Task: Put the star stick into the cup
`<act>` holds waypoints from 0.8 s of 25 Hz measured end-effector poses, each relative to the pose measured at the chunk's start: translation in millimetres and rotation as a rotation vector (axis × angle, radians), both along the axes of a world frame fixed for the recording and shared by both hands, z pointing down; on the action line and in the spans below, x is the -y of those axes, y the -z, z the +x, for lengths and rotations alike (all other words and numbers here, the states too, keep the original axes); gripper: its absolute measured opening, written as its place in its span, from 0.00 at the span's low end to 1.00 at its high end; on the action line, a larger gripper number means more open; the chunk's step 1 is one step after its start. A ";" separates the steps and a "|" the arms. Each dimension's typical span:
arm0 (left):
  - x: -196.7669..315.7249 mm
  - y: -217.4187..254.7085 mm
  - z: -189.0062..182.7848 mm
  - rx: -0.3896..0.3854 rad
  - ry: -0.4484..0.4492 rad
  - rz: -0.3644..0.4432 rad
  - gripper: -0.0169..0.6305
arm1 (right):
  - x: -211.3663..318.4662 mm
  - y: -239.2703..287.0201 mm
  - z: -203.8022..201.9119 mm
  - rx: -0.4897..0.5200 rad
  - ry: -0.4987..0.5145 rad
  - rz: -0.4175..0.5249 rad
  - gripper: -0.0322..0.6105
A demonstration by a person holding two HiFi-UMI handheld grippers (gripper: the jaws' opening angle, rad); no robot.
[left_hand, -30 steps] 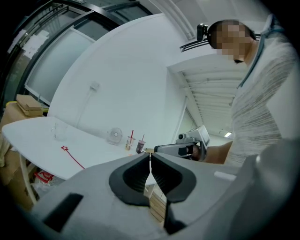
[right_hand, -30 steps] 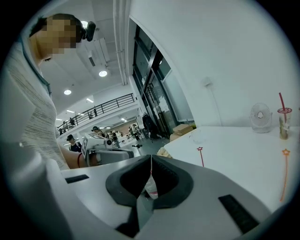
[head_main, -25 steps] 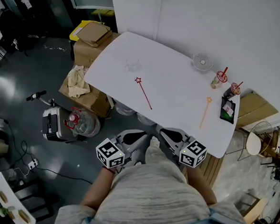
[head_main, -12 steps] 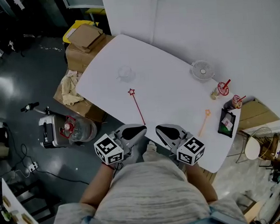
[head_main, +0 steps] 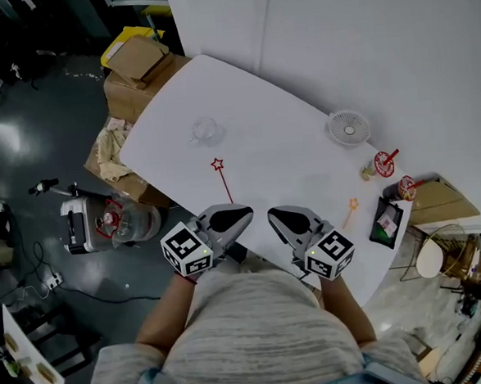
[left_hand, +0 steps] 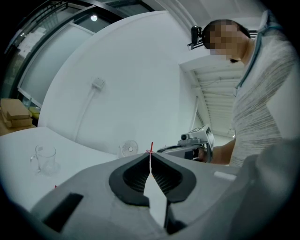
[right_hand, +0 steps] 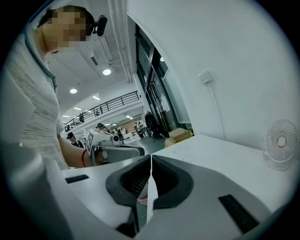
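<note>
1. A white table (head_main: 279, 156) carries the thin red stick with a star outline at one end (head_main: 221, 178). It lies flat near the near edge, and the star end points toward the clear glass cup (head_main: 206, 130).
2. The cup stands upright toward the far left edge, apart from the stick.
3. The left gripper (head_main: 230, 219) is at the near edge, at the stick's plain end. Its fingers are pressed together with nothing between them.
4. The right gripper (head_main: 290, 220) is just beside it, and its fingers are also together on nothing.
5. A small white round fan (head_main: 348, 127) and an orange star stick (head_main: 350, 210) are toward the right edge.
</note>
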State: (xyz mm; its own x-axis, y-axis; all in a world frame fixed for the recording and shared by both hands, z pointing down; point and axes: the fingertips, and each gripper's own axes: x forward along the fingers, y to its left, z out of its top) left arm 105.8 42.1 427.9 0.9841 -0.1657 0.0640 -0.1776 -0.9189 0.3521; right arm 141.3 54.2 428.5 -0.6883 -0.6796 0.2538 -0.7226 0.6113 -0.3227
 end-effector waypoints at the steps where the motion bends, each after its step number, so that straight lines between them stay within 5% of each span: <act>1: 4.0 0.0 0.0 -0.004 0.001 -0.002 0.05 | 3.2 -0.1 0.7 -0.002 -0.004 -0.002 0.07; 20: 49.6 -26.1 -3.0 0.036 -0.077 -0.029 0.05 | 40.1 -17.8 17.8 -0.034 -0.174 -0.032 0.07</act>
State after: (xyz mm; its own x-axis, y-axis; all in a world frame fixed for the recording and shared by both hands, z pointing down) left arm 102.7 -7.5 453.9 0.9909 -0.0868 0.1032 -0.1195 -0.9198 0.3739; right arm 159.1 14.1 446.3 -0.5513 -0.7793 0.2979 -0.8276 0.4656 -0.3134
